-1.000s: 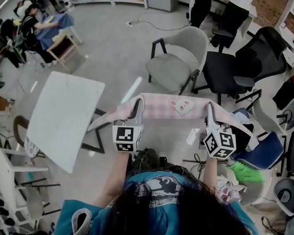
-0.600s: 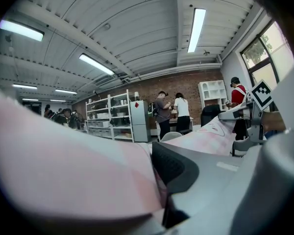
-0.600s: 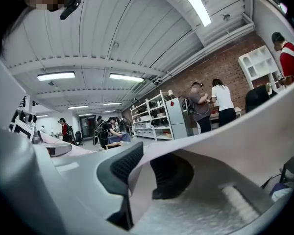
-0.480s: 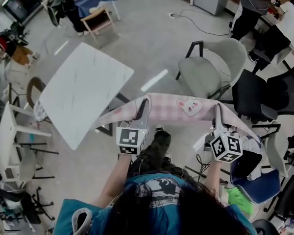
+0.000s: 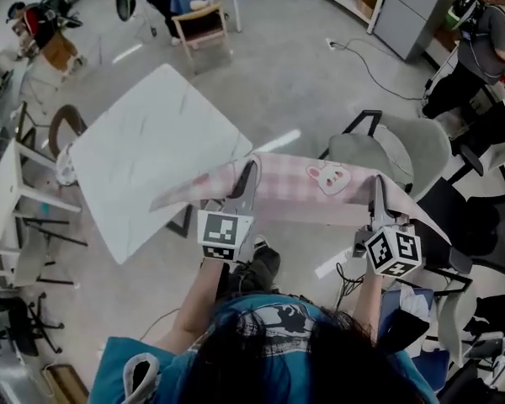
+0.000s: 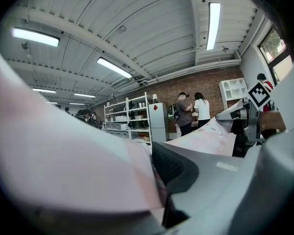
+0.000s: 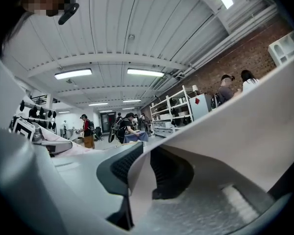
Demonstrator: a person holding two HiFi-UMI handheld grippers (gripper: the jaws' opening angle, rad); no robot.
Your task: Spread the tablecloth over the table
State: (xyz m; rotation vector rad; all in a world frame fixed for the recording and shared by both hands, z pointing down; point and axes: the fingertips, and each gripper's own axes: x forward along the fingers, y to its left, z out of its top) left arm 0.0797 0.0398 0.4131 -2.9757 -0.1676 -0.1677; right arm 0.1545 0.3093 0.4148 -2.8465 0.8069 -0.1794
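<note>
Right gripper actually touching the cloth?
Touching. In the right gripper view, the right gripper is shut on the edge of the cloth, which runs in between its jaws.

The tablecloth (image 5: 290,188) is pink check with 1 rabbit motif. It hangs in the air as a level band, clamped by the left gripper (image 5: 249,175) and right gripper (image 5: 376,190), with both ends drooping. The table (image 5: 147,154) has a square white marbled top, uncovered, and the cloth's left end overlaps its near edge in the head view.
</note>
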